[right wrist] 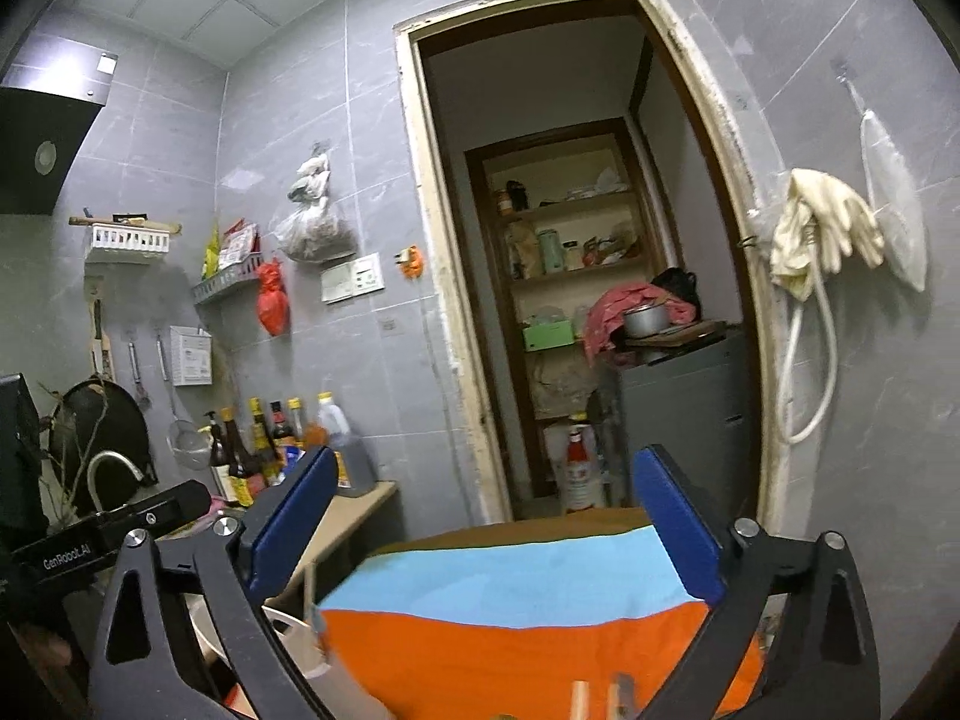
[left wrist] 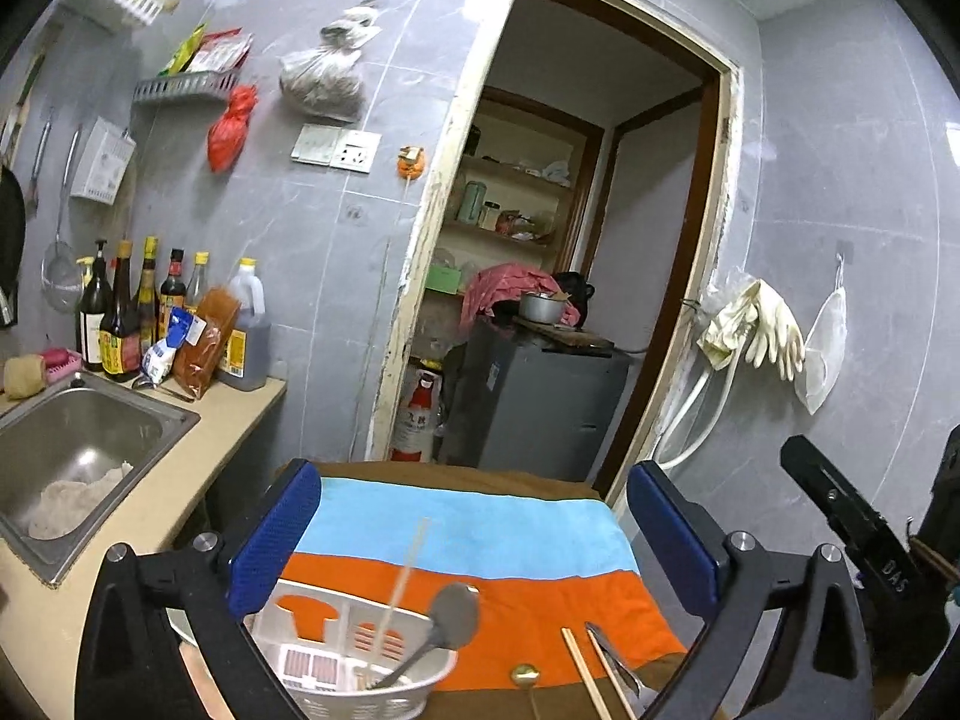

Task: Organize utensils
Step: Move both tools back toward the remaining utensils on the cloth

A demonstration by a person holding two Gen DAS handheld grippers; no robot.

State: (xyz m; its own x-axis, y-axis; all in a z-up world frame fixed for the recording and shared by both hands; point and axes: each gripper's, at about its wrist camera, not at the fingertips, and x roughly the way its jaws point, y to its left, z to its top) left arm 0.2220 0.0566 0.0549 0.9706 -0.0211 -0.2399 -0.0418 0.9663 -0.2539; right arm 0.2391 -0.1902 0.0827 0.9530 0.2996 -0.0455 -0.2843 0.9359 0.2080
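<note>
Nearest the left wrist camera stood a white slotted utensil basket at the near left corner of the tabletop, on a cloth banded blue at the far side and orange at the near side. Inside it a grey spoon leaned with its bowl up and tilted toward the right, its handle running down and left into the basket. A pale chopstick stood in the basket too, its long axis nearly upright, leaning slightly toward the far edge.

Toward the near right edge of the cloth lay a wooden chopstick and a metal utensil side by side, both angled from far left to near right. Just left of them sat a small brass-coloured spoon bowl, its handle pointing toward the near edge.

Above the table, the left gripper had its blue-padded fingers spread wide, holding and touching nothing. From the right wrist view, the right gripper was likewise wide apart and empty, raised over the cloth.

Beyond the table's far edge a doorway opened onto shelves and a grey cabinet. Left of the table a steel sink was set in the counter, with sauce bottles lined against the tiled wall. Rubber gloves hung on the wall to the right.
</note>
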